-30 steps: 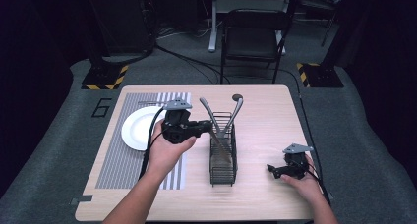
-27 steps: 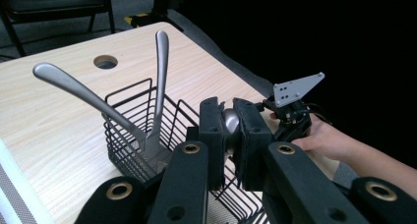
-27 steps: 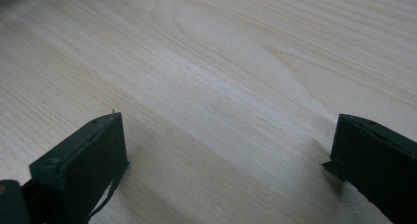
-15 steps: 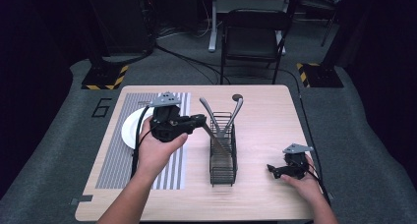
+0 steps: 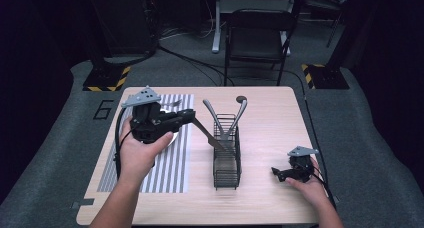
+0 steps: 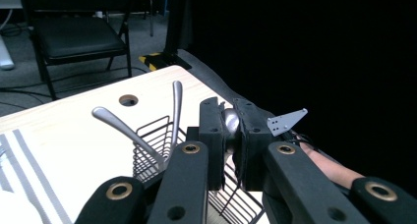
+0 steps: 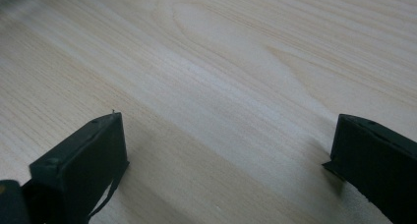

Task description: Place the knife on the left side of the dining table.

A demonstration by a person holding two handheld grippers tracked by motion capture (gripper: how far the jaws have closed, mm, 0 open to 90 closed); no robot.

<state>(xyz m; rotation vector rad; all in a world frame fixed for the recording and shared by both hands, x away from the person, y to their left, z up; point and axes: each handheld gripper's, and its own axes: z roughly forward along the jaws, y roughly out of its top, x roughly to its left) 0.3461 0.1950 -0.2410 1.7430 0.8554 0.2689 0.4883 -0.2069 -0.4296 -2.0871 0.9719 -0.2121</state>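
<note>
My left gripper point(image 5: 189, 116) hovers over the striped mat point(image 5: 165, 163), left of the black wire basket point(image 5: 227, 160). It is shut on a grey knife-like utensil point(image 5: 206, 134) that slants down-right to the basket's left rim. In the left gripper view the jaws point(image 6: 230, 135) pinch the utensil's rounded silver end point(image 6: 228, 118). Two more utensils stand in the basket point(image 6: 152, 135), their handles point(image 5: 214, 115) point(image 5: 241, 112) splayed upward. My right gripper point(image 5: 278, 173) rests on the table at the front right. It is open, its jaws point(image 7: 226, 150) wide apart over bare wood.
A white plate point(image 5: 173, 137) lies on the mat, mostly hidden under my left hand. Behind it a fork-like piece point(image 5: 172, 104) shows. The wooden table point(image 5: 270, 118) has a round hole point(image 5: 241, 99) at the back. A black chair point(image 5: 257, 38) stands beyond the table.
My left gripper has moved left, away from the basket, and the grey utensil now shows stretching from its jaws to the basket's rim. The right gripper has stayed put.
</note>
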